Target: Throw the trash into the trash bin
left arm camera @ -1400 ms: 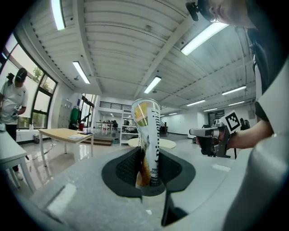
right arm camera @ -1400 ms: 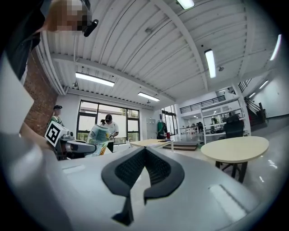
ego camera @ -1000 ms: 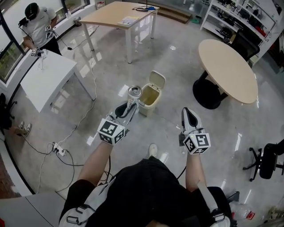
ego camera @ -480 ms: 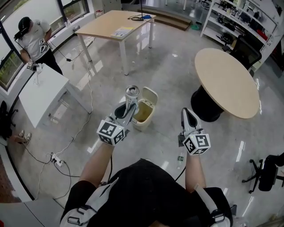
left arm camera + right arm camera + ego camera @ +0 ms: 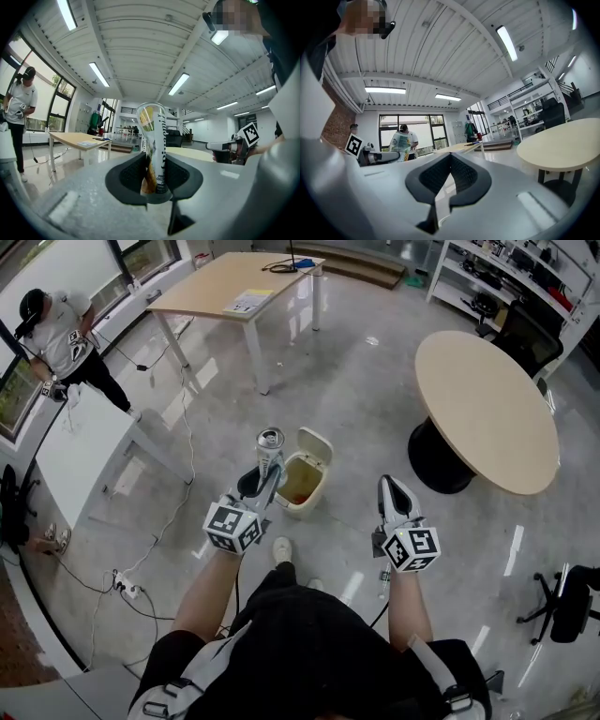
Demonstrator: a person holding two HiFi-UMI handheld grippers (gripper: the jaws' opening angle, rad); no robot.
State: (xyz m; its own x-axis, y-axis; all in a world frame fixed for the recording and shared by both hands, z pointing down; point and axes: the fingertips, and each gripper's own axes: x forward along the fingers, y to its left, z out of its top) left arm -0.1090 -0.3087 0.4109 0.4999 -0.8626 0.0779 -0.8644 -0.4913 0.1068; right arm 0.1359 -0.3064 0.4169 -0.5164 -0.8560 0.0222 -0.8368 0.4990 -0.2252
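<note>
The left tongs (image 5: 259, 480) are clenched on the can (image 5: 270, 448). The can stands upright and is pinched low on its body, so most of it rises above the pads. In the head view it hangs just left of the bin (image 5: 298, 506), which sits on the floor (image 5: 375, 399) with its lid (image 5: 316, 442) tipped open at the far side. The right tongs (image 5: 394, 495) are closed on nothing, right of the bin and apart from it.

The main risk is letting go too soon: the can looks to be beside the mouth, not over it, so it would probably hit the floor and roll. With so low a grip, the can could also swivel or tip between the pads on any quick swing. The mouth is small, and a can dropped from high up or tilted may strike the rim and bounce out. A knock against the lid could shut it.
</note>
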